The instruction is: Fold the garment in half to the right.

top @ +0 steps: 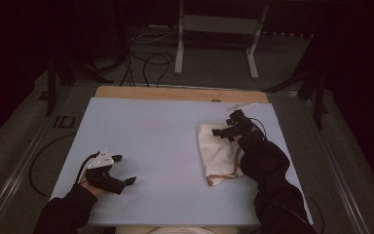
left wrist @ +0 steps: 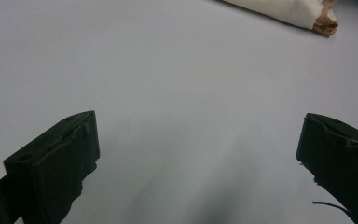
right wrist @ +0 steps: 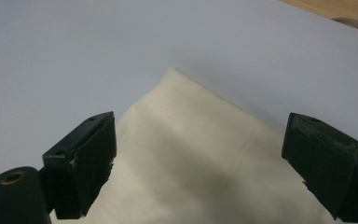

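Note:
A folded cream cloth (top: 217,152) with a tan strap at its near end lies on the right half of the pale blue mat (top: 165,141). My right gripper (top: 226,126) hovers open over the cloth's far end; in the right gripper view (right wrist: 200,154) the cloth (right wrist: 200,140) spreads between and beneath the wide-apart jaws, one corner pointing away. My left gripper (top: 124,169) rests open at the mat's near left with nothing between its jaws. In the left gripper view (left wrist: 198,154) the cloth's strap end (left wrist: 303,11) shows far off at the top right.
The mat covers a wooden table (top: 175,92) whose bare strip shows at the far edge. Beyond it stand a grey metal frame (top: 214,29) and loose cables (top: 146,63) on the floor. Metal rails (top: 19,170) run along both sides.

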Motion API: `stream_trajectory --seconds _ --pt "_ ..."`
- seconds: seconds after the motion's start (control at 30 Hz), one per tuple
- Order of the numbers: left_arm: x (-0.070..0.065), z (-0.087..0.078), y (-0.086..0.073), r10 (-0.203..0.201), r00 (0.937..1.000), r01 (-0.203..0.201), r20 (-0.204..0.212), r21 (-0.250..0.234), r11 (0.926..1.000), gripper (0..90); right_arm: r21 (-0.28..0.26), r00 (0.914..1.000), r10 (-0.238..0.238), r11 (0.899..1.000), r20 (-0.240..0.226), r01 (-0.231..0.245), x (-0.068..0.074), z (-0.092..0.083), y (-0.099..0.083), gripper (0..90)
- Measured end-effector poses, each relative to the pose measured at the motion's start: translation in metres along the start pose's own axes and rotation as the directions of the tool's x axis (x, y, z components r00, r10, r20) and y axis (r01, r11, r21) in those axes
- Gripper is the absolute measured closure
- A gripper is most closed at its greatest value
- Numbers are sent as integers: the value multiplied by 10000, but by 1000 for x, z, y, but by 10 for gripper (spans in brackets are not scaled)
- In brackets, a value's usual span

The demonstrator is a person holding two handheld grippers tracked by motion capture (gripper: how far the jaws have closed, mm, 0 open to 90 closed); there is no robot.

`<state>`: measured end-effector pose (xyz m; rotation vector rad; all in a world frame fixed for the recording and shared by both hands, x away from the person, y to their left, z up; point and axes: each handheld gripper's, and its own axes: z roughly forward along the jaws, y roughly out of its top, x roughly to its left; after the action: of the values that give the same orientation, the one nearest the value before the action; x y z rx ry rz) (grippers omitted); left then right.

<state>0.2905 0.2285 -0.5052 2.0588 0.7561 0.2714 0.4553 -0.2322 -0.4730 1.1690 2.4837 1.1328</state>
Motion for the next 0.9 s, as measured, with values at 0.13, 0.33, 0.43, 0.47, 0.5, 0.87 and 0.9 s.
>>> stream_trajectory --seconds 0.13,0.33,0.43,0.47,0.5,0.87,0.9 --pt "0 0 0 65 10000 -65 23 44 10000 0 -59 9997 -198 9998 -122 197 6 -4 3 98" --pt "-1 -1 0 67 10000 -67 53 25 10000 0 -143 9973 -701 9975 -238 697 17 -17 7 98" --pt "-1 -2 1 84 10000 -84 38 24 10000 0 -355 9960 -810 9962 -363 797 23 -26 8 98" --pt "-1 -2 1 91 9999 -91 42 24 10000 0 -431 9952 -889 9953 -403 871 25 -29 8 98" --pt "-1 -2 1 85 10000 -85 45 22 10000 0 -508 9948 -946 9944 -385 926 27 -32 7 98" --pt "0 -4 1 49 9999 -49 89 -6 10000 0 -944 9899 -1410 9858 -144 1391 42 -57 -3 98" --pt "0 -4 1 44 10000 -44 84 -16 10000 0 -970 9896 -1437 9851 -109 1420 43 -59 -5 98"
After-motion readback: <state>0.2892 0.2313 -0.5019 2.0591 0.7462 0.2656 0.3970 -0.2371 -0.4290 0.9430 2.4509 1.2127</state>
